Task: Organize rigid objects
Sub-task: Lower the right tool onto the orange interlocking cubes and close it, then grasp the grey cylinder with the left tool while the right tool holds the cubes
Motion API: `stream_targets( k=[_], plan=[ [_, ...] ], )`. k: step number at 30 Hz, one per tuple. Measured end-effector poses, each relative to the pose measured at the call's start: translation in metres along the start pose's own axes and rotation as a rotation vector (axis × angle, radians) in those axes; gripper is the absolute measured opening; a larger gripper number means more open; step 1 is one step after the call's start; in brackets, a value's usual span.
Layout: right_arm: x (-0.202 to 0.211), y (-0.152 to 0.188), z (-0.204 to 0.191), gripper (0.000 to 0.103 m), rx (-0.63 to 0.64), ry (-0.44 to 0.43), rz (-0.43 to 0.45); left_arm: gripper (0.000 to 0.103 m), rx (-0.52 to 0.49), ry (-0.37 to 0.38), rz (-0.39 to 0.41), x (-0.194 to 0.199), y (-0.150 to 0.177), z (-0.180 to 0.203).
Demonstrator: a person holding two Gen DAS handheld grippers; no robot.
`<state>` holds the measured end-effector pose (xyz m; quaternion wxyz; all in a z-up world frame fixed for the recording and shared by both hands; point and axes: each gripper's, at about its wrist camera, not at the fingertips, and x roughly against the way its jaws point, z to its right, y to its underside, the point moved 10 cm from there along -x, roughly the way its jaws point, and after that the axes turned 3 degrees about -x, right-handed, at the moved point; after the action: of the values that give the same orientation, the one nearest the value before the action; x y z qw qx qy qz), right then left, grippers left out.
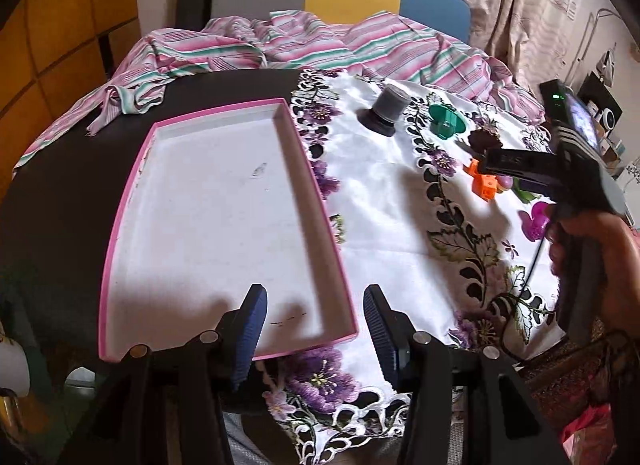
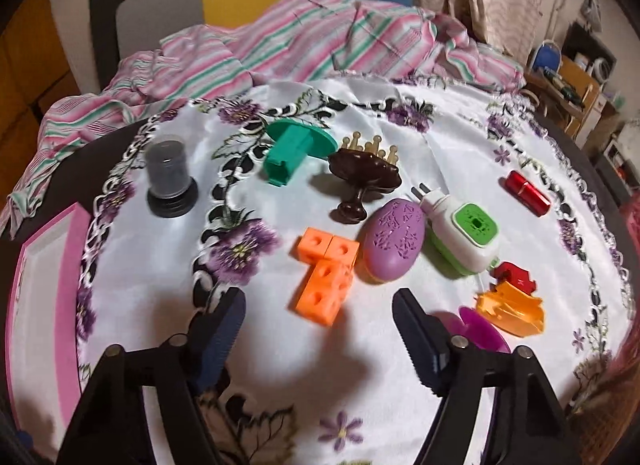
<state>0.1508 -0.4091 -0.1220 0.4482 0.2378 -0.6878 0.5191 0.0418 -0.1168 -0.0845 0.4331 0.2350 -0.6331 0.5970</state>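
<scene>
1. Orange cube block (image 2: 326,275): L-shaped piece of joined cubes lying on the embroidered cloth (image 2: 360,365), just ahead of my right gripper (image 2: 320,339) and between the lines of its two fingers; jaws spread wide, holding nothing
2. Purple oval case (image 2: 394,241): touching the block's right side
3. White and green plug-in unit (image 2: 464,237): just beside the oval case, prongs pointing away
4. Brown knobbed stand (image 2: 366,175), green mushroom-shaped piece (image 2: 294,149), grey cylinder (image 2: 170,177): in a row farther back
5. Red tube (image 2: 526,193), orange moulded piece (image 2: 512,309), small red piece (image 2: 514,275), purple disc (image 2: 480,327): off to the right
6. Pink-rimmed tray (image 1: 124,225): on the dark table (image 1: 60,185), directly ahead of my left gripper (image 1: 316,329); jaws apart, empty
7. Writing: none that I can read
</scene>
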Motion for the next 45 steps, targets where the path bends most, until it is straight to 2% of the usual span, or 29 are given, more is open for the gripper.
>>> stream_targets(
  k=[4,9,12,14,18,20,24,28,33,38,45],
  plan=[
    [-0.019,-0.003,0.002,0.068,-0.002,0.008,-0.033,0.051,0.022,0.049,-0.014,-0.004,0.001,0.005],
    [-0.032,-0.005,0.006,0.066,-0.007,0.026,-0.054,0.051,0.027,0.063,-0.019,-0.006,0.0,0.009],
    [-0.035,-0.008,0.005,0.058,0.01,0.031,-0.051,0.051,0.014,0.065,-0.02,-0.008,-0.001,0.014],
    [-0.039,-0.008,0.003,0.047,0.018,0.029,-0.063,0.051,0.005,0.064,-0.02,-0.009,-0.002,0.016],
    [-0.045,-0.004,0.0,0.039,0.0,-0.004,-0.093,0.051,-0.003,0.068,-0.022,-0.012,-0.006,0.019],
    [-0.044,-0.005,-0.002,0.032,0.009,-0.009,-0.089,0.051,-0.003,0.07,-0.022,-0.014,-0.011,0.021],
    [-0.043,-0.003,-0.003,0.032,0.005,-0.028,-0.096,0.051,0.003,0.092,-0.025,-0.02,-0.023,0.028],
    [-0.043,-0.001,-0.005,0.032,0.017,-0.031,-0.1,0.052,-0.038,0.118,-0.036,-0.029,-0.04,0.042],
    [-0.041,0.001,-0.007,0.031,0.04,-0.023,-0.097,0.063,-0.036,0.192,-0.042,-0.041,-0.064,0.058],
    [-0.042,0.0,-0.006,0.031,0.038,-0.025,-0.101,0.065,-0.055,0.164,-0.025,-0.062,-0.098,0.065],
    [-0.042,0.001,-0.006,0.032,0.042,-0.025,-0.103,0.073,-0.152,0.108,0.003,-0.096,-0.142,0.084]
  ],
)
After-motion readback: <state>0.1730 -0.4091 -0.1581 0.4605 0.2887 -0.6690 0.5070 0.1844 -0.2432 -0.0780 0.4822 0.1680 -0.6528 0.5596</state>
